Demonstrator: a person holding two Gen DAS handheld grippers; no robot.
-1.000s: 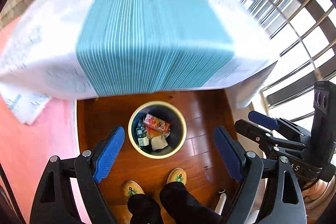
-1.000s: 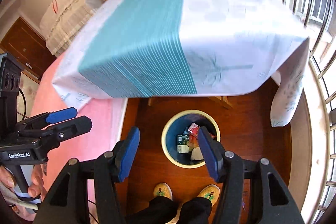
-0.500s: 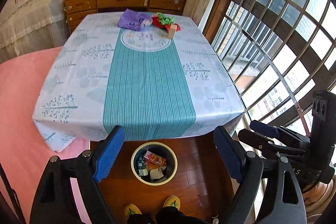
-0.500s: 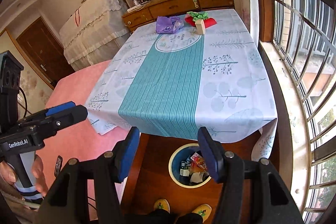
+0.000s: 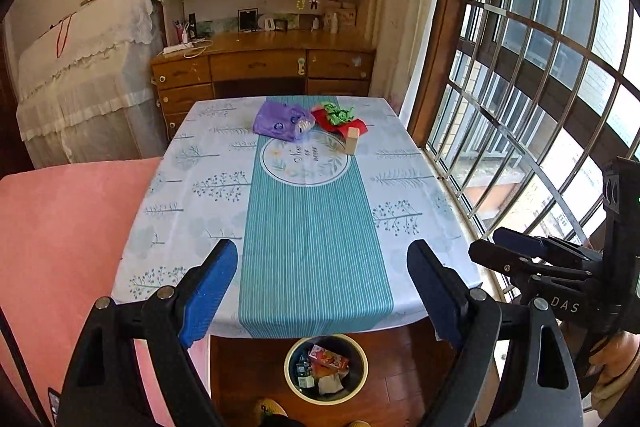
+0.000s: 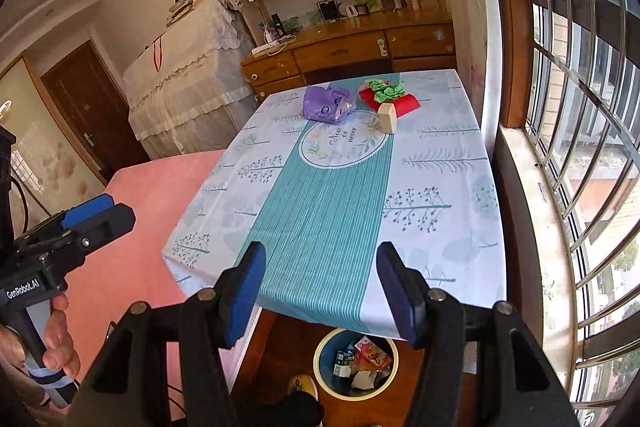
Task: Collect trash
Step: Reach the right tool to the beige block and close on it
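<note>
A round trash bin (image 5: 326, 369) (image 6: 355, 363) with a yellow rim stands on the wood floor by the table's near edge, holding cartons and wrappers. On the table's far end lie a purple plastic bag (image 5: 282, 120) (image 6: 326, 103), a red packet with crumpled green paper (image 5: 338, 118) (image 6: 386, 93) and a small beige carton (image 5: 352, 141) (image 6: 387, 118). My left gripper (image 5: 320, 285) hangs open above the table's near edge with nothing between its blue pads. My right gripper (image 6: 322, 283) is open too and holds nothing.
The table (image 5: 192, 195) wears a white cloth with a teal striped runner. A pink bed (image 5: 60, 235) lies to its left, a barred window (image 5: 540, 87) to its right, a wooden desk (image 5: 260, 63) with bookshelves behind. The person's feet show near the bin.
Both grippers rose and tilted up from the bin; the whole tabletop and the far wall came into view, and the bin shrank to the lower edge.
</note>
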